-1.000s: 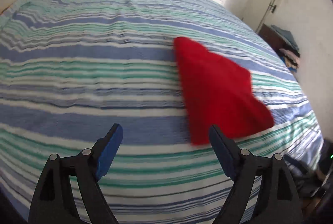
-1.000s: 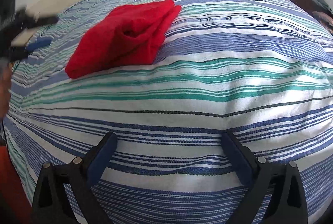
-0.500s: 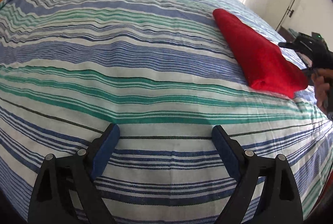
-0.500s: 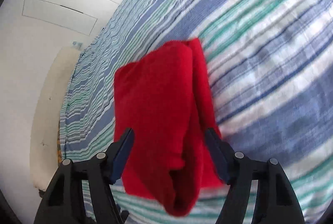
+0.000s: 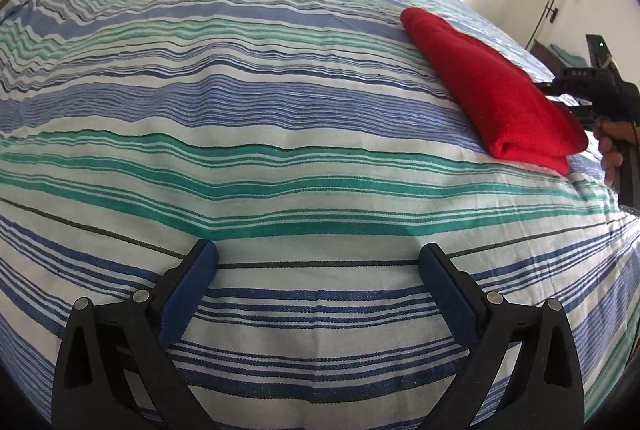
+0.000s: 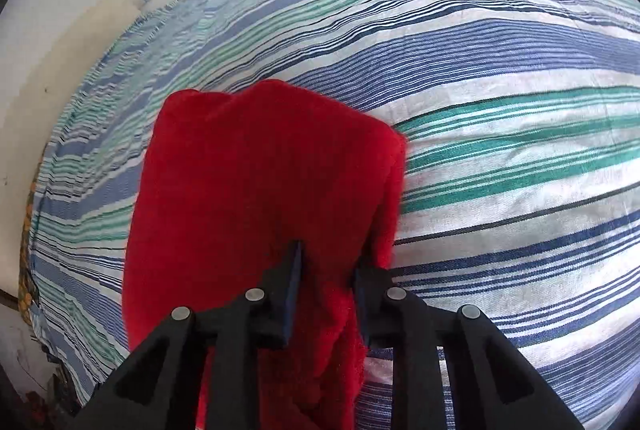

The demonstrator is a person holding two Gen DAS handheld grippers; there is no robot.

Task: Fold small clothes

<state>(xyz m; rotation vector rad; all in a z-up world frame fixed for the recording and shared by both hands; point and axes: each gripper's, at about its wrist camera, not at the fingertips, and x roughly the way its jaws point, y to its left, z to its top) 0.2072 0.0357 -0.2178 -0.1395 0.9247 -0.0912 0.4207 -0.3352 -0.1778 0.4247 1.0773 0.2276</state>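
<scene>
Red folded fleece cloth (image 6: 256, 190): now between the closing right gripper (image 6: 326, 270), pads touching it.
Left gripper (image 5: 316, 266): opening, holds nothing, lower over striped woven bedsheet (image 5: 240, 134).

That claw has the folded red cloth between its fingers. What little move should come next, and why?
Probably finish the squeeze before lifting anything. The right claw is closing, with a thick bunch of the near edge of the red cloth between its jaws, and the cloth lies folded on the striped bedspread. The left claw is opening over bare stripes, too far to help.
</scene>
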